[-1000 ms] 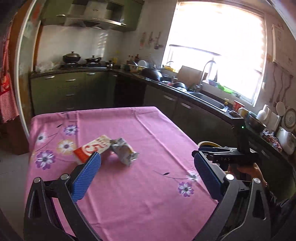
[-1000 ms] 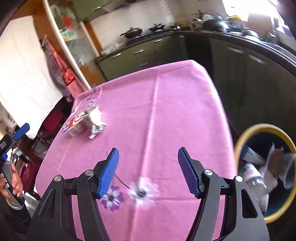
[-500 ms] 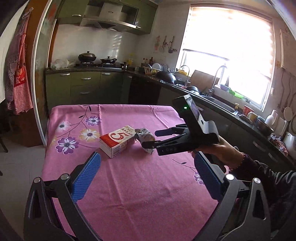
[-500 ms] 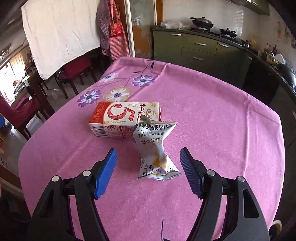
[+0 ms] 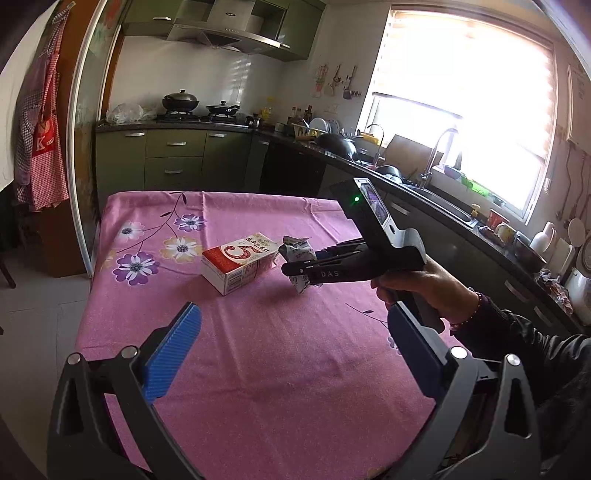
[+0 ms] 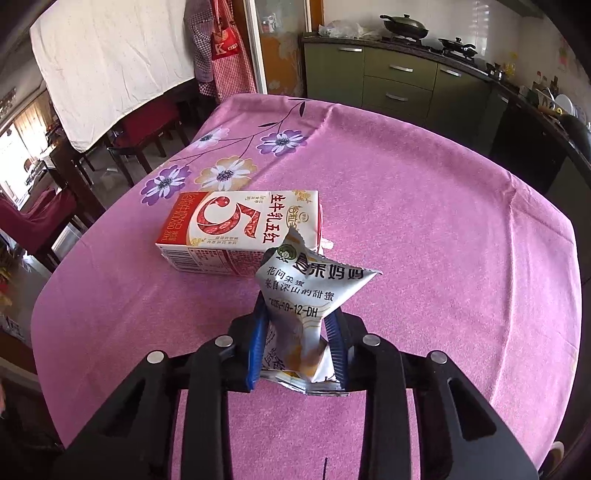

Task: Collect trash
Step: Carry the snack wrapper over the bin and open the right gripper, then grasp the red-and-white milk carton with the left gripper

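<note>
A pink cloth with purple and cream flowers (image 5: 280, 369) covers the counter, and the rest of the room is placed from it. Beyond its far edge stand green cabinets (image 5: 168, 158) with drawers; above them a stove carries a dark wok (image 5: 181, 99) and a smaller pan (image 5: 222, 108), under a steel hood (image 5: 225, 35). To the right of the cloth a dark worktop runs beneath a bright window (image 5: 472, 99), with a tap (image 5: 437, 147) and stacked dishes (image 5: 325, 125). To the left of the cloth a red checked apron (image 5: 44, 136) hangs. In the right wrist view, a white sheet (image 6: 110, 62) hangs beyond the cloth's left corner, with dark red chairs (image 6: 144, 125) beneath it.
</note>
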Demonstrator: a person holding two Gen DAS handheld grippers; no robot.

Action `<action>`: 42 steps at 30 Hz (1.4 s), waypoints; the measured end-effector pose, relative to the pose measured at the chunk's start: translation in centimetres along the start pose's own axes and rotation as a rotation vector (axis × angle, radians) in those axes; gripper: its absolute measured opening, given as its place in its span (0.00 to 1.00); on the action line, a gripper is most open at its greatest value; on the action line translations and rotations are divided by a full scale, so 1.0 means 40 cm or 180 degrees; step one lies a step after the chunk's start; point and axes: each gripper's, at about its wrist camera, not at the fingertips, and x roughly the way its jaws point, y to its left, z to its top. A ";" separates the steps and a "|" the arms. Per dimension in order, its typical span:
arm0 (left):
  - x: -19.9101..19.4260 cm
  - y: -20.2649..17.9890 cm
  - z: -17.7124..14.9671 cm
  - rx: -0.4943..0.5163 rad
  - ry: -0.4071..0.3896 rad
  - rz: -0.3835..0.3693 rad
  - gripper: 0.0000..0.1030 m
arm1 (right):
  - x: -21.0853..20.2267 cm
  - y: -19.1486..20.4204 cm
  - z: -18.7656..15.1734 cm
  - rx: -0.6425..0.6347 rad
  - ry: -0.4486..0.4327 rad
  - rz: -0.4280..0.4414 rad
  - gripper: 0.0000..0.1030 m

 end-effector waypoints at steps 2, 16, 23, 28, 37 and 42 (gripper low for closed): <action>-0.003 -0.009 0.003 0.0021 -0.0008 0.0005 0.93 | -0.031 -0.002 -0.012 0.0043 -0.0052 0.0048 0.30; 0.015 -0.117 0.004 0.0262 0.0011 -0.0195 0.93 | -0.464 -0.175 -0.230 0.0667 -0.0722 -0.0372 0.30; 0.043 -0.175 0.004 0.0378 0.0074 -0.0274 0.93 | -0.595 -0.447 -0.448 0.1428 -0.0510 -0.1284 0.30; 0.049 -0.220 0.003 0.0526 0.0107 -0.0257 0.93 | -0.568 -0.576 -0.543 0.1744 -0.0340 -0.1476 0.30; 0.047 -0.251 -0.002 0.0607 0.0117 -0.0243 0.93 | -0.528 -0.649 -0.578 0.1848 -0.0278 -0.1792 0.51; 0.065 -0.238 -0.003 0.0618 0.0160 -0.0231 0.93 | -0.619 -0.550 -0.566 0.1687 -0.0537 -0.1913 0.60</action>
